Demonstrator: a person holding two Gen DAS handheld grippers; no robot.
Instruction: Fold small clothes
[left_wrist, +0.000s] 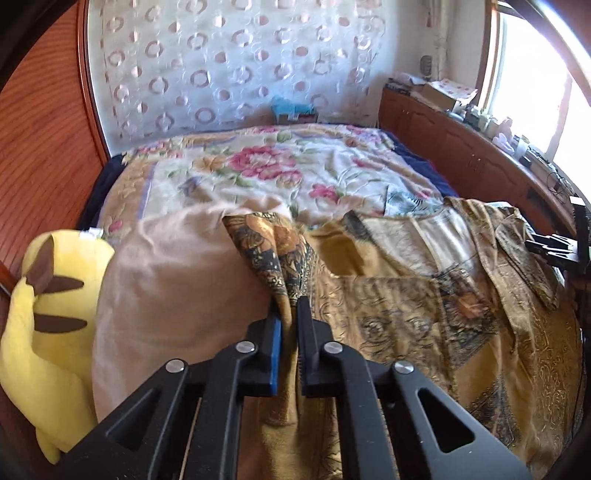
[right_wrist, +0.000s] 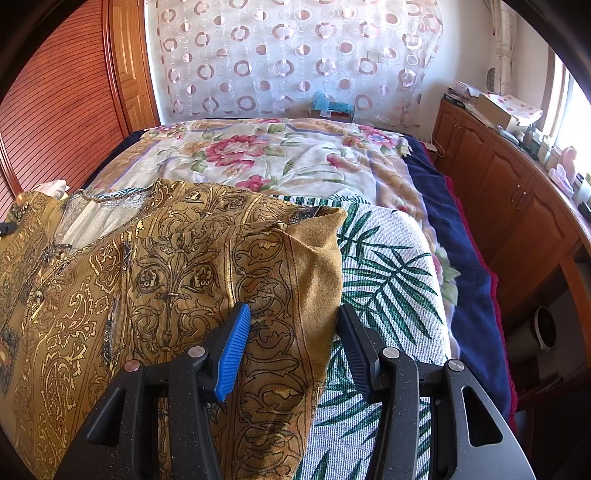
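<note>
A mustard-gold blouse (left_wrist: 406, 295) with dark scroll patterns lies spread over the bed, its white-lined neck opening (left_wrist: 443, 236) facing up. My left gripper (left_wrist: 291, 304) is shut on a bunched fold at the blouse's left edge, and the cloth rises out of the pinched jaws. In the right wrist view the same blouse (right_wrist: 166, 277) covers the left half. My right gripper (right_wrist: 294, 308) stands open over the blouse's right edge, with a strip of cloth lying between the blue pad (right_wrist: 234, 350) and the other finger, neither pressing on it.
A pink pillow (left_wrist: 177, 288) and a yellow plush toy (left_wrist: 48, 314) lie left of the blouse. A palm-leaf patterned pad (right_wrist: 388, 277) sits under its right edge. Beyond is a floral blanket (right_wrist: 295, 158). A wooden cabinet (right_wrist: 509, 192) runs along the right and a wardrobe (right_wrist: 55, 129) stands on the left.
</note>
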